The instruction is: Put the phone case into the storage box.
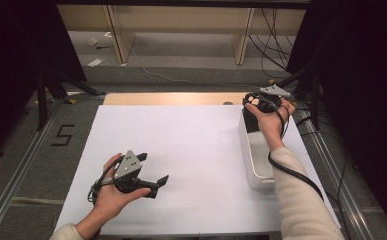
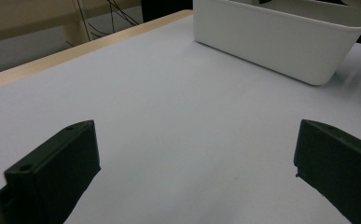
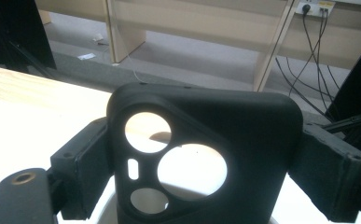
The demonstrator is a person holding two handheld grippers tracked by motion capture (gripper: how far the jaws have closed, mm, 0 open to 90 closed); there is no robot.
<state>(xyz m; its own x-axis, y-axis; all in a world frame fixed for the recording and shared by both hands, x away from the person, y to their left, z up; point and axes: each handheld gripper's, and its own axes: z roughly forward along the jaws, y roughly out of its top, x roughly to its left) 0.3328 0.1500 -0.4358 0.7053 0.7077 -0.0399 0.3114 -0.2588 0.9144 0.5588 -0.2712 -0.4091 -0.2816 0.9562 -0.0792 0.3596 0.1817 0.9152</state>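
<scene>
Reading any brand is not possible here: the black phone case (image 3: 206,154) carries no legible writing, and the one mark that reads is a black "5" (image 1: 62,135) on the floor beside the table's left edge. The right gripper (image 3: 206,163) clamps the case by its two sides, jaws spread wide, above the far end of the white bin (image 1: 255,160) near the table's right edge. The left gripper (image 2: 197,158) is wide open and holds nothing, near the front left corner
</scene>
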